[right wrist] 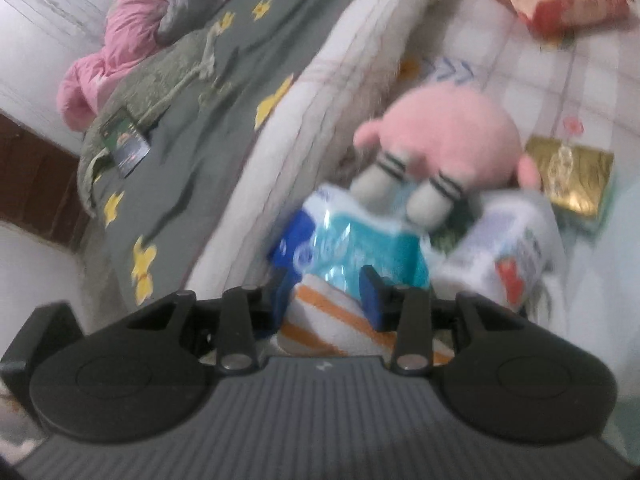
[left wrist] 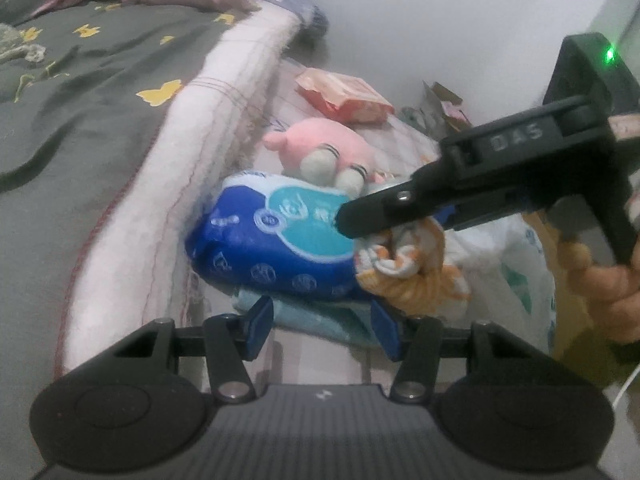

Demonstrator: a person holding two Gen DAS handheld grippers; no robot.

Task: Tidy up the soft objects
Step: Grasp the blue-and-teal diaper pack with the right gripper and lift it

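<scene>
Striped cloth (right wrist: 332, 320) between right hand-held gripper (right wrist: 326, 300) fingers.

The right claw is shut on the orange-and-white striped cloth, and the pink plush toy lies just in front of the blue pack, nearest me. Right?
Not quite. In the right wrist view the pink plush toy lies beyond the blue pack, on its far side. The right claw does grip the striped cloth.

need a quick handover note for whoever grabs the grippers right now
Left gripper: open, at the light blue cloth under the blue pack.
Right gripper: shut on the orange-striped cloth, just beside the blue pack.
Pink plush lies behind the pack, with the orange packet further back, along the bed's edge.
Done: nothing visibly sorted.
Left: place the striped cloth, then sort the rest.
</scene>
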